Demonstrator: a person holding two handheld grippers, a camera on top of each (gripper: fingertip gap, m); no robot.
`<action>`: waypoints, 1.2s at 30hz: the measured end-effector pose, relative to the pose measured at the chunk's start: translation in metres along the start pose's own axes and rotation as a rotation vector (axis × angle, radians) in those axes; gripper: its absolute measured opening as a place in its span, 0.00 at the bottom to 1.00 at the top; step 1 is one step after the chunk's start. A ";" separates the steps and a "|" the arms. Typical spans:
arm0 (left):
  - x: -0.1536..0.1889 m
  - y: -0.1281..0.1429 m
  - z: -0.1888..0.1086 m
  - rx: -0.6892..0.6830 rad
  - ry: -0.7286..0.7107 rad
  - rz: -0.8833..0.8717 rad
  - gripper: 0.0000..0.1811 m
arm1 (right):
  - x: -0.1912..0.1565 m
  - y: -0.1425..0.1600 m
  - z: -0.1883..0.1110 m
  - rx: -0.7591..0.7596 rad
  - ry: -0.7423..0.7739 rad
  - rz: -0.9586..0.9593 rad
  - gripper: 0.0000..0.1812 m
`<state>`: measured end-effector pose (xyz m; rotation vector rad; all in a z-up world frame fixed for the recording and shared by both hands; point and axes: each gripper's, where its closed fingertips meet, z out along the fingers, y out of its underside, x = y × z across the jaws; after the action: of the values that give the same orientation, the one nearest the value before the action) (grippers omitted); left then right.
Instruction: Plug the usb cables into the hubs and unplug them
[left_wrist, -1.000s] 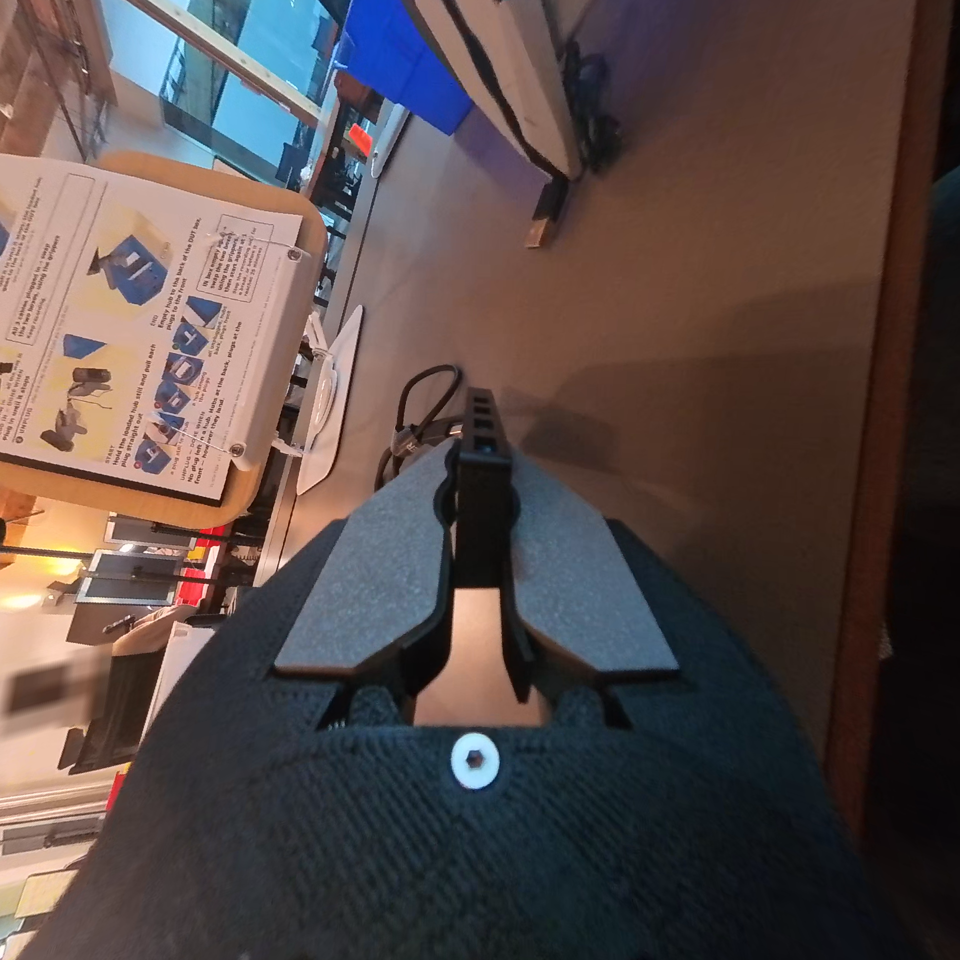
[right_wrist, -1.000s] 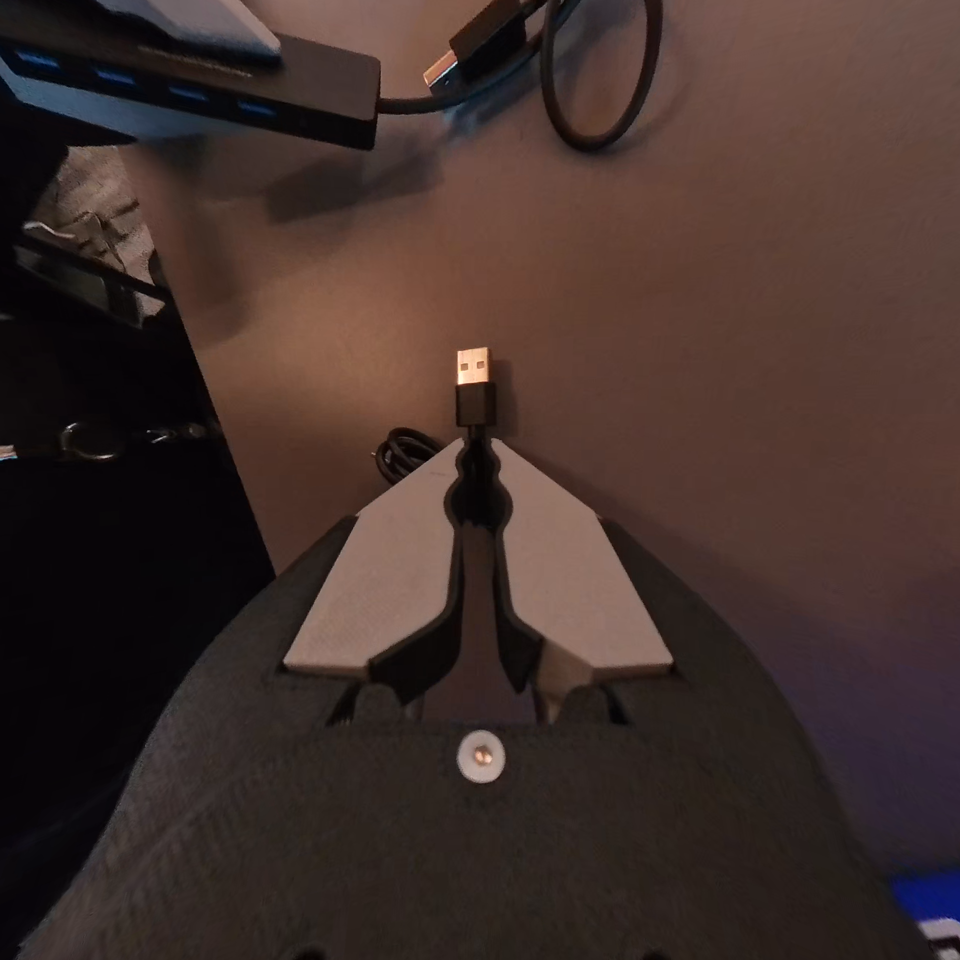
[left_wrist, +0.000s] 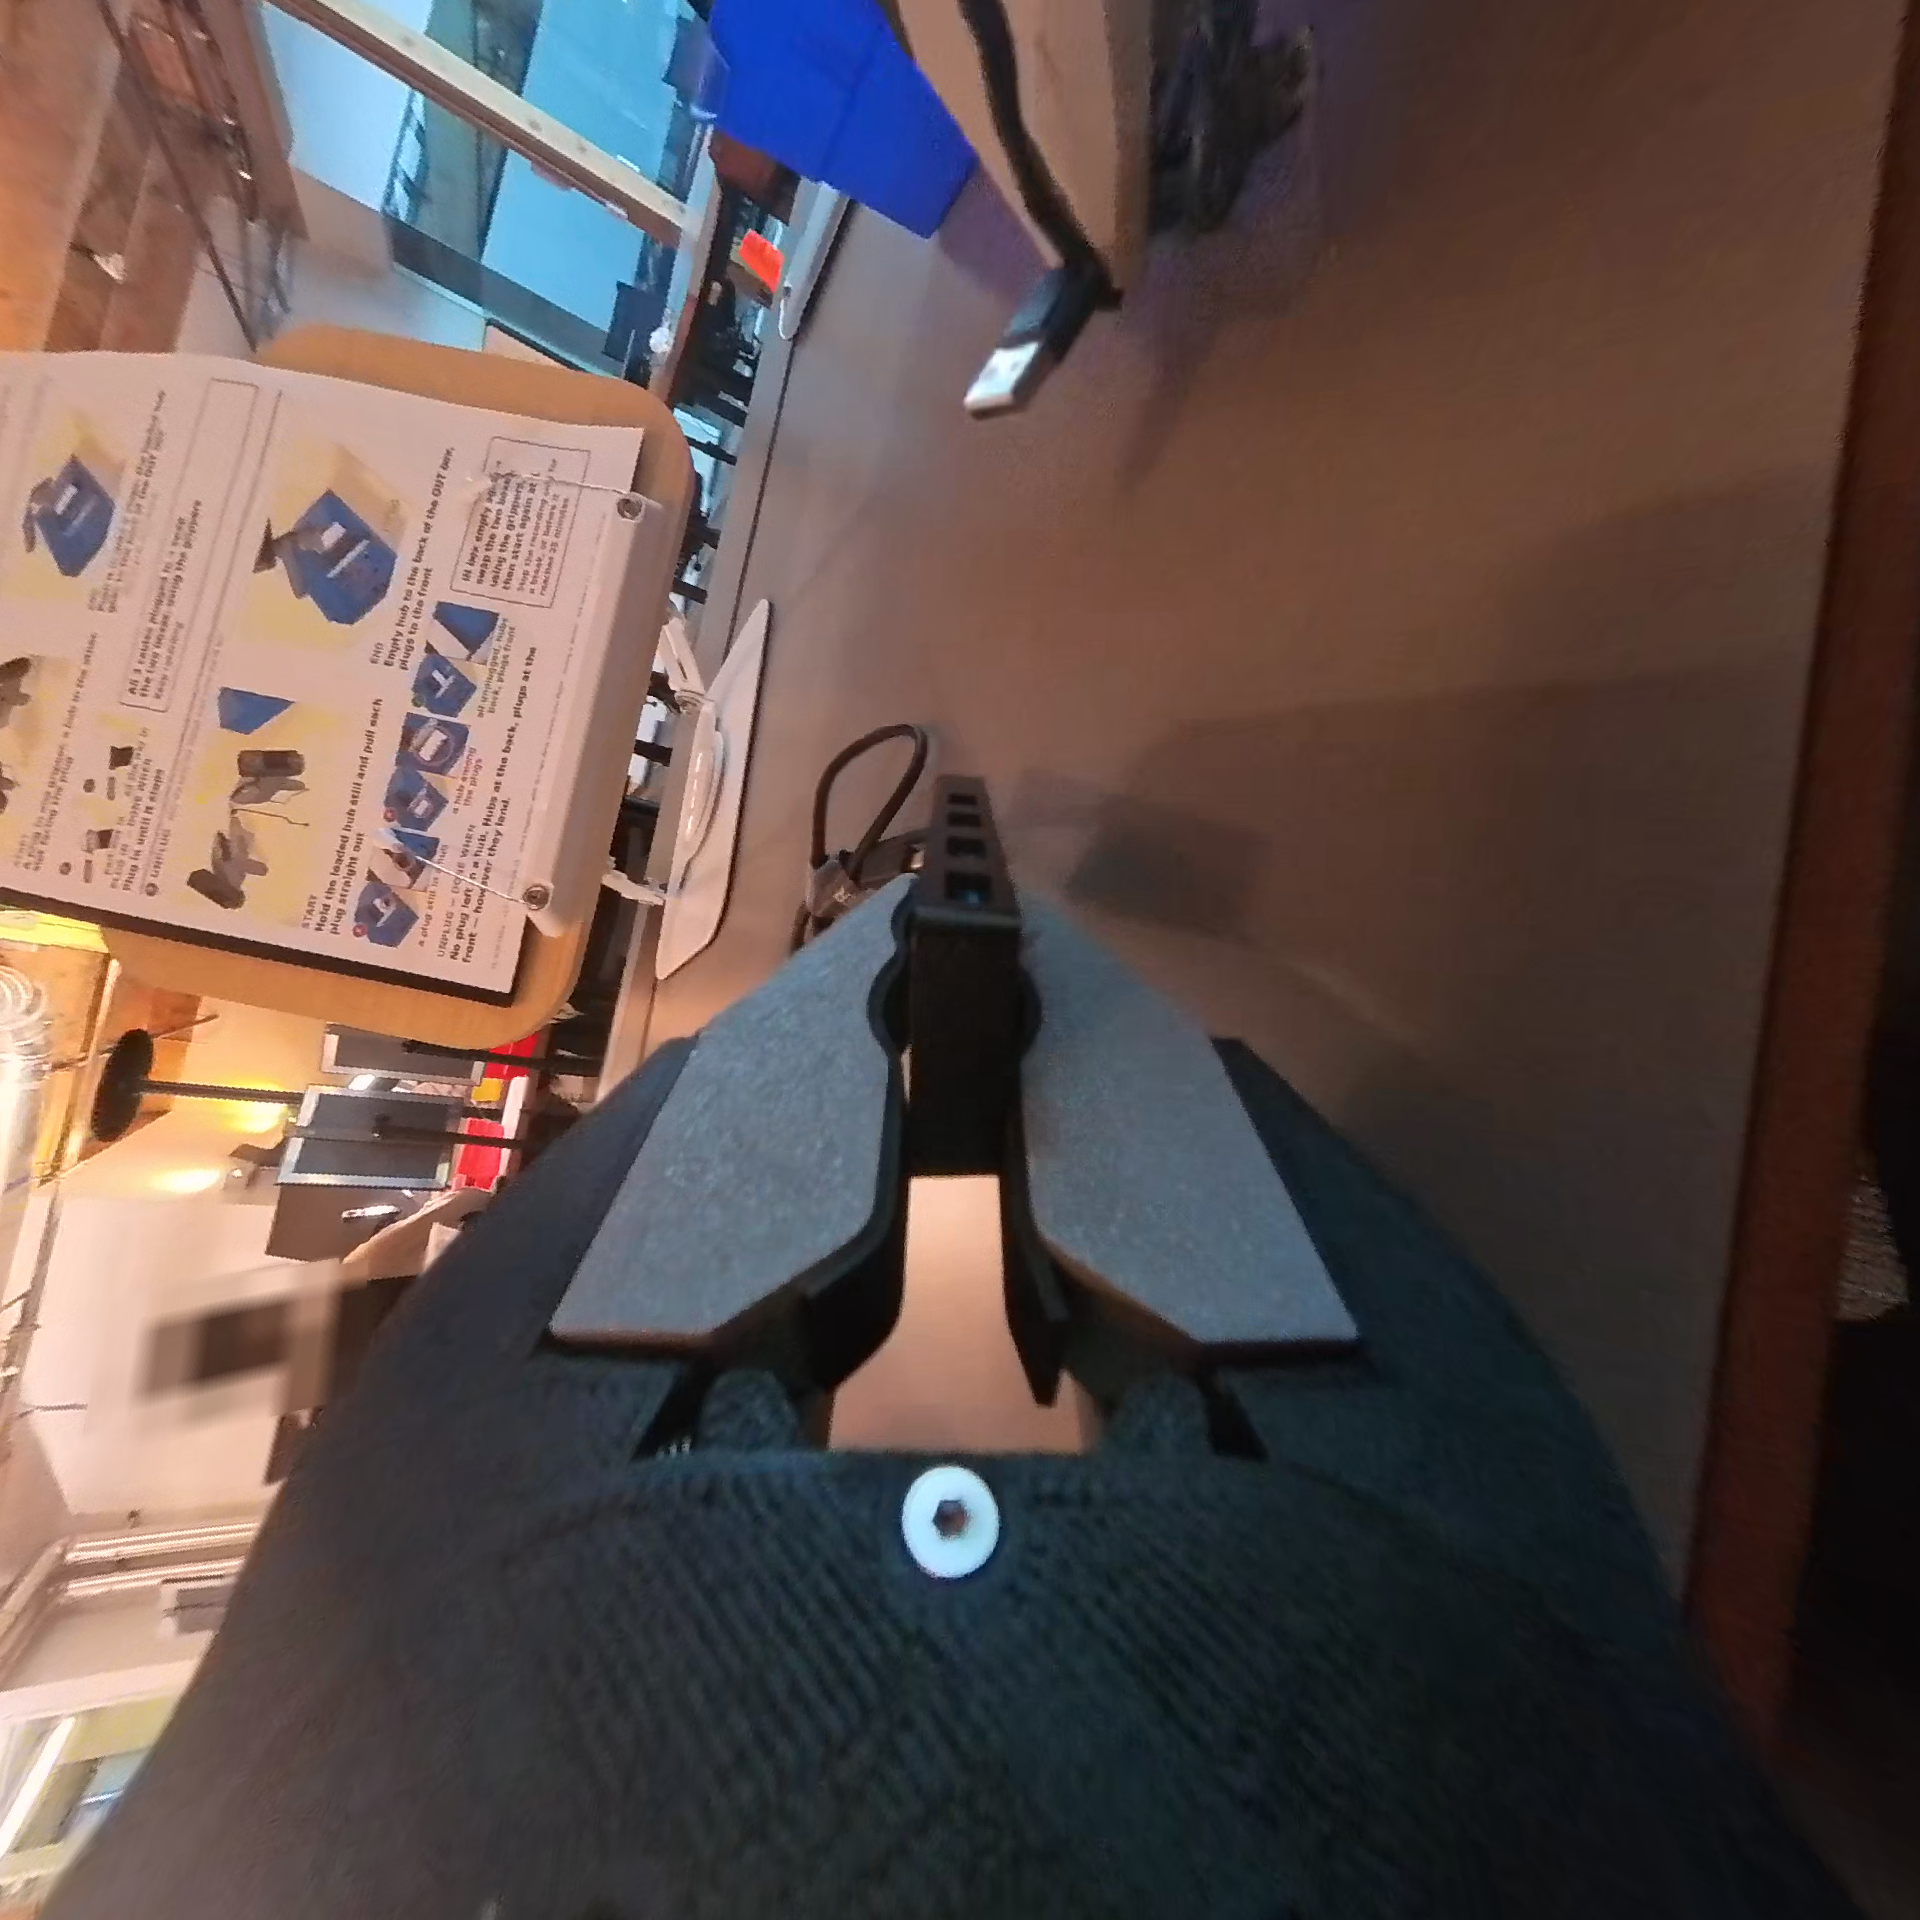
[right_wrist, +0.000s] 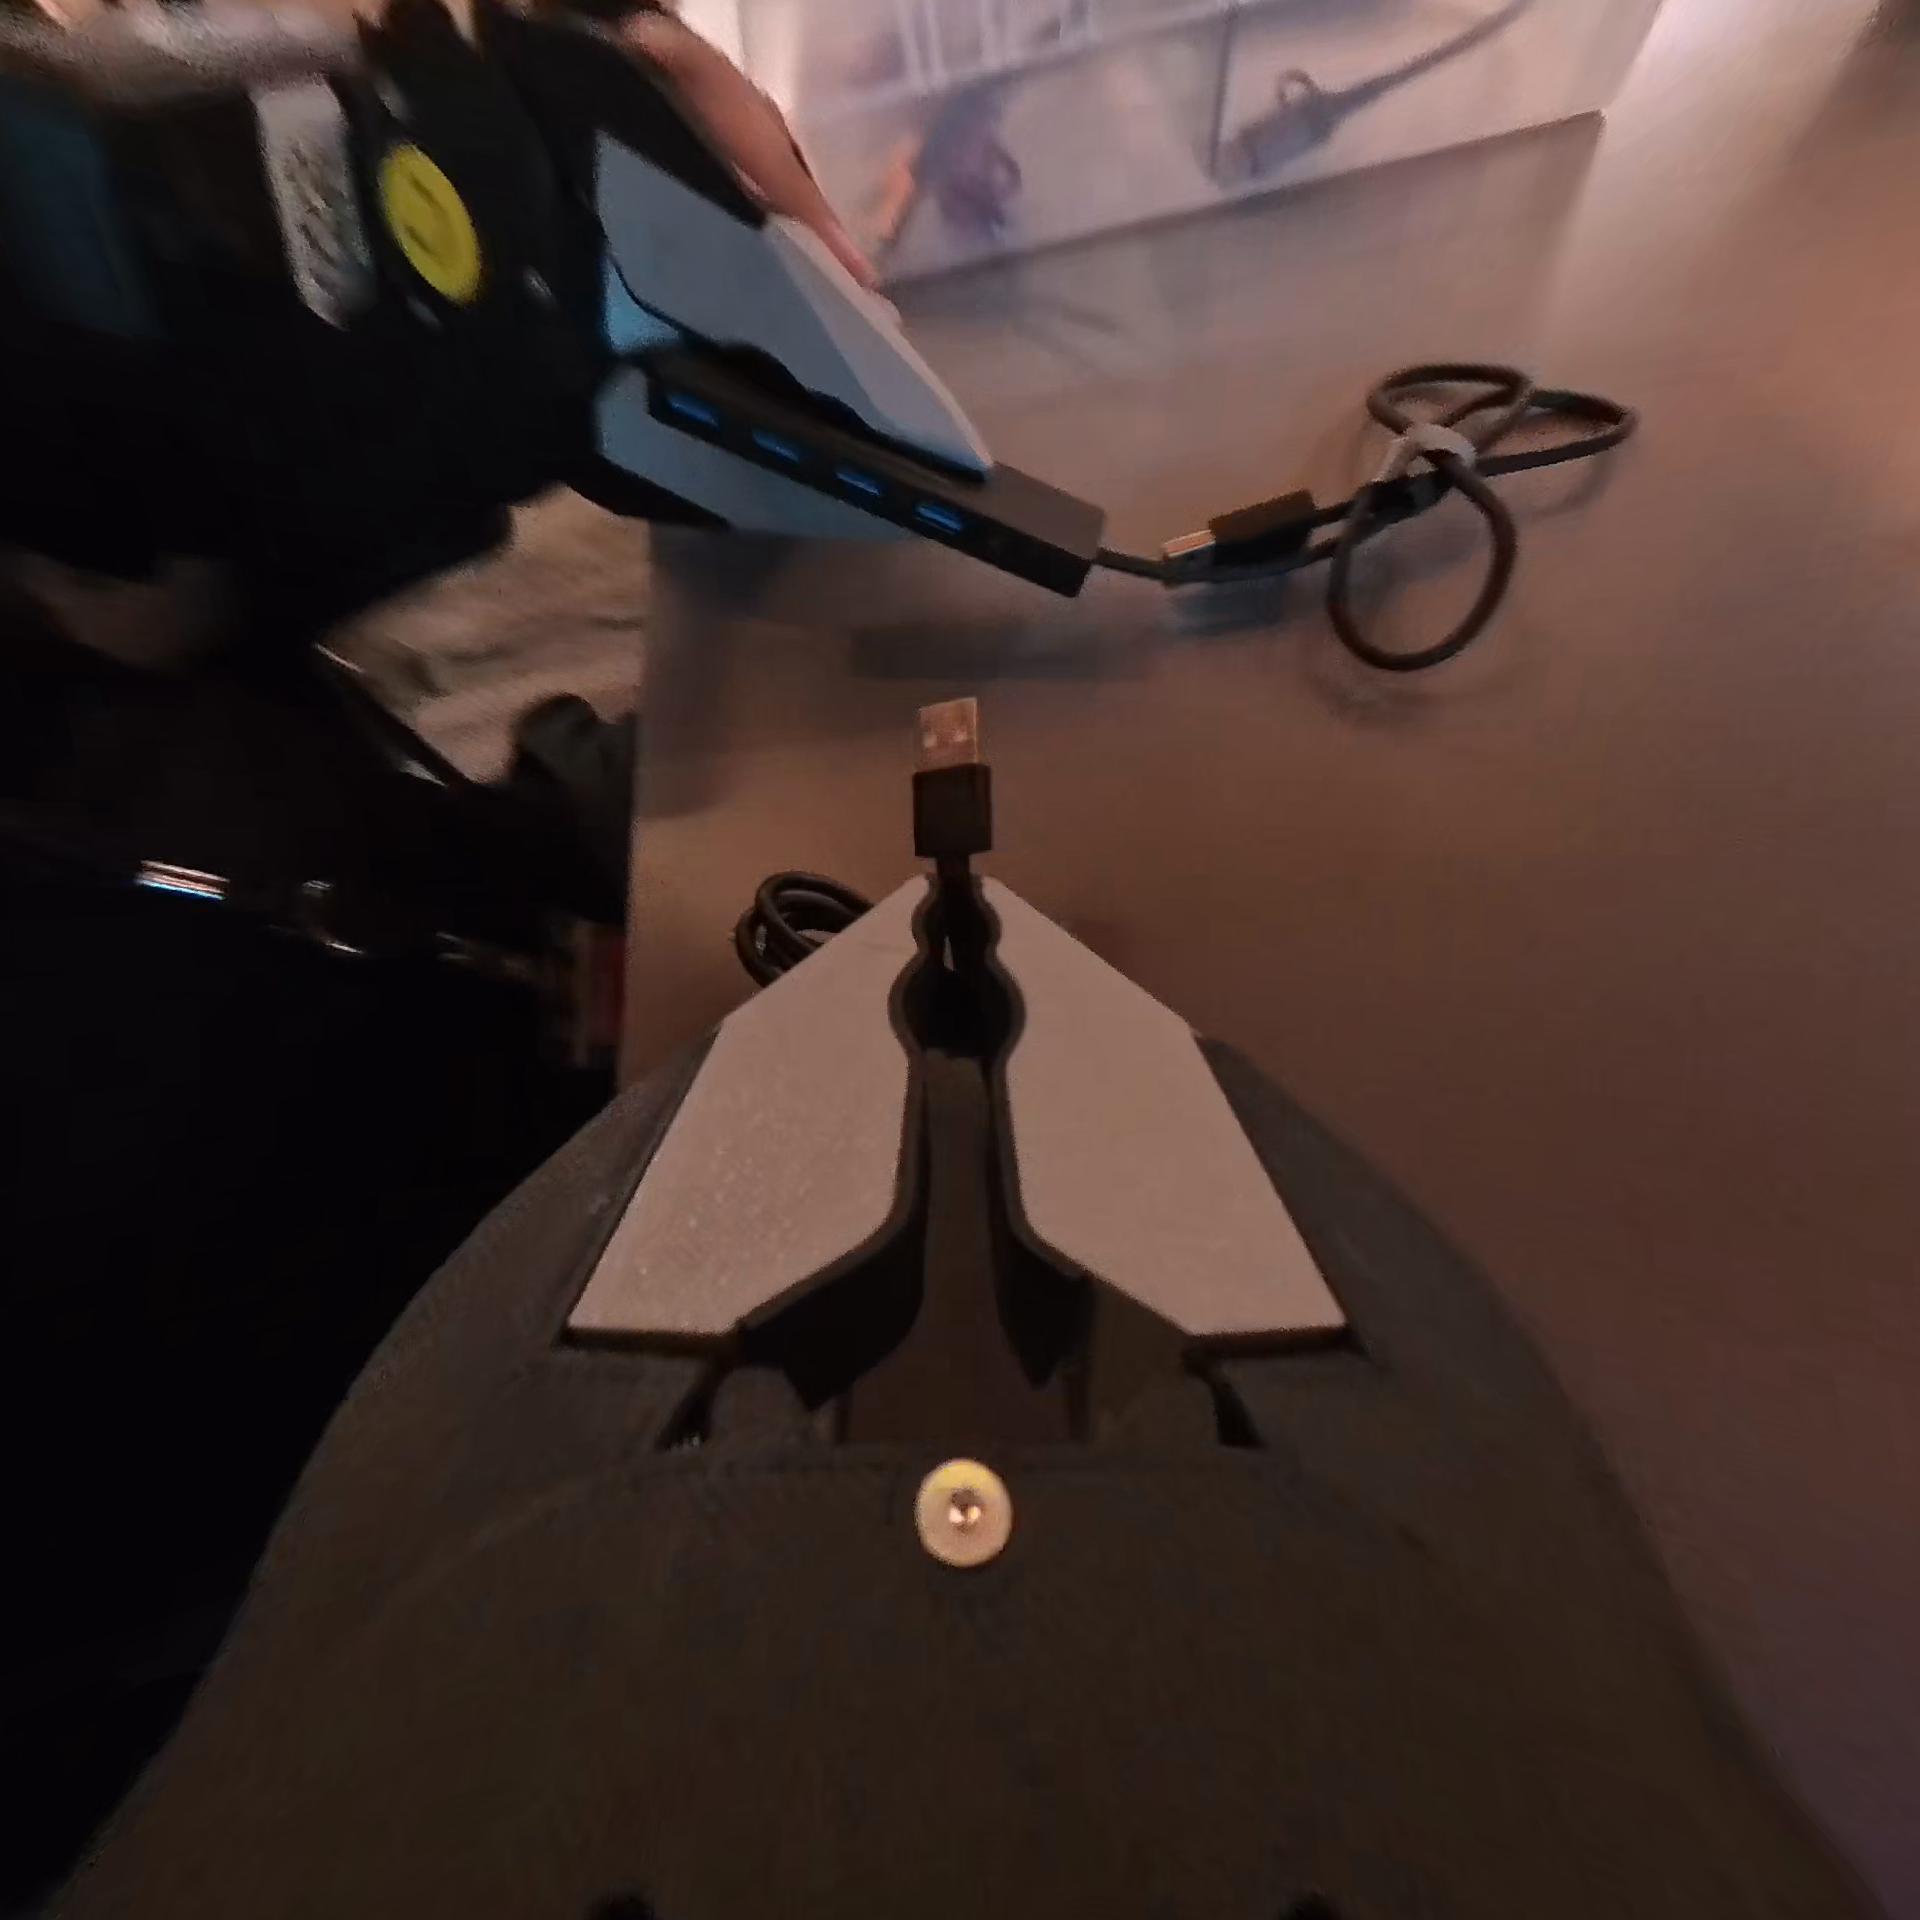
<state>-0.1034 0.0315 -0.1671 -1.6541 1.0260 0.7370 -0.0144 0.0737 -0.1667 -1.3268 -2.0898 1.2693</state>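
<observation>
- My left gripper (left_wrist: 961, 925) clamps the black hub (right_wrist: 883, 488), lifted off the table (right_wrist: 1455, 935).
- My right gripper (right_wrist: 951, 904) pinches the cable behind its USB plug (right_wrist: 948, 774), near the ports.
- That rearward hold could let the plug tilt and jam.

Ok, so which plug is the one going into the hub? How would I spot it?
Find the brown table, then the right gripper low in the middle. The USB plug sticks straight out from its shut fingertips, silver tip up. The other plug lies by a looped cable, tethered to the hub.
</observation>
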 end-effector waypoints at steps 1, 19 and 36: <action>-0.002 0.000 -0.001 0.001 -0.016 0.012 0.05 | -0.003 -0.002 -0.001 0.030 -0.038 0.025 0.00; -0.006 -0.001 -0.001 -0.020 -0.093 0.122 0.05 | -0.024 -0.022 -0.007 0.161 -0.247 0.122 0.00; -0.001 0.001 0.002 -0.075 -0.136 0.294 0.05 | -0.032 -0.037 0.052 -0.120 -0.098 0.225 0.00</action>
<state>-0.1050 0.0331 -0.1671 -1.5087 1.1685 1.0779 -0.0540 0.0146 -0.1589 -1.6218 -2.1611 1.3408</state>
